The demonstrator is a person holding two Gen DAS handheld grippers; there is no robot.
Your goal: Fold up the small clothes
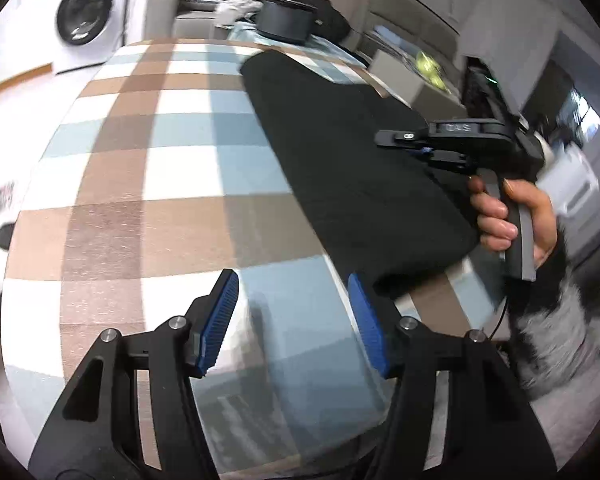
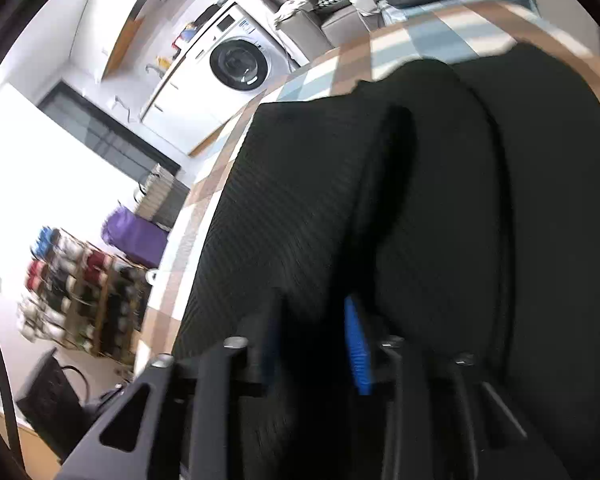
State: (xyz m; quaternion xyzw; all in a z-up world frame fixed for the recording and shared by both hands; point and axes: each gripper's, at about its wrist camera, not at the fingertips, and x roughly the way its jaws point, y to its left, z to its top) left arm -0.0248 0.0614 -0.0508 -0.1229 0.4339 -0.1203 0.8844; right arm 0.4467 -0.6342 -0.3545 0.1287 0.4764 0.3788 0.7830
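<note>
A black ribbed garment lies on a checked brown, blue and white tablecloth, stretched from the far middle to the near right. My left gripper is open and empty over the cloth, just left of the garment's near end. My right gripper shows from the side in the left wrist view, held over the garment's right edge. In the right wrist view the garment fills the frame in folds, and my right gripper is open, with dark fabric between its blue pads.
A dark round pot and a light blue cloth sit at the table's far end. A washing machine stands beyond the far left corner. A shoe rack and purple bag stand on the floor off the left edge.
</note>
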